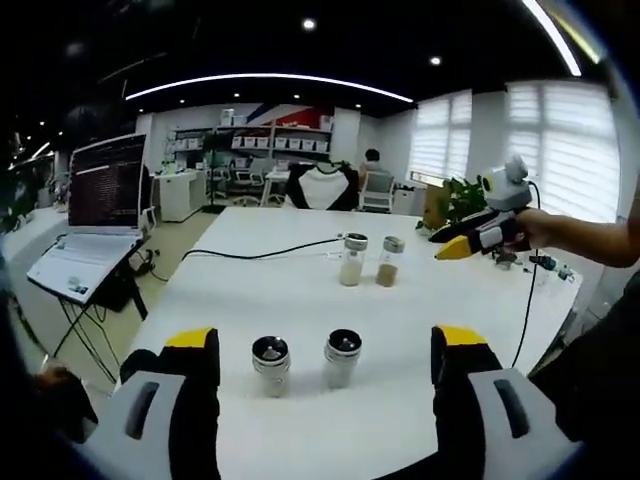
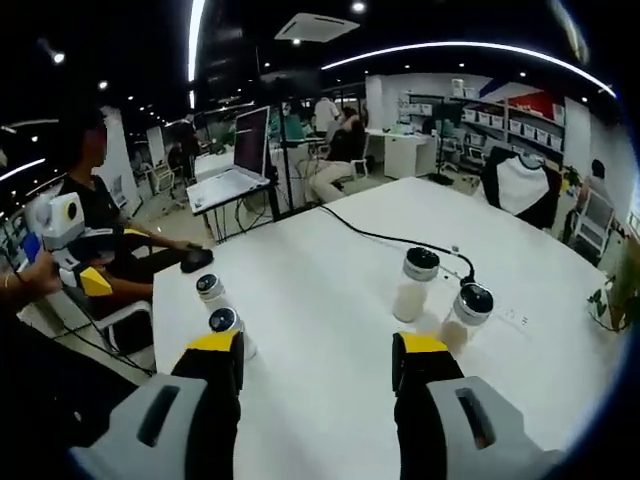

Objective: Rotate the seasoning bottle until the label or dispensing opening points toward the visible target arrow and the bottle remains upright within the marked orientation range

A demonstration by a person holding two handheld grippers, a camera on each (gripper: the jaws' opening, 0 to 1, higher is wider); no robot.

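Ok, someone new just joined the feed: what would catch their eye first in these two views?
Probably the four seasoning bottles on the white table: two silver-capped empty bottles sit between the left gripper, jaws spread wide, while a pair with pale and brown filling stands farther back. Next, the right gripper, yellow-tipped, is held above the table's far side beside that filled pair, and a black cable trails across the tabletop.

Open left gripper (image 1: 327, 352) hovers near two upright silver-capped glass bottles (image 1: 271, 365) on a white table (image 1: 300, 290), apparently untouched.
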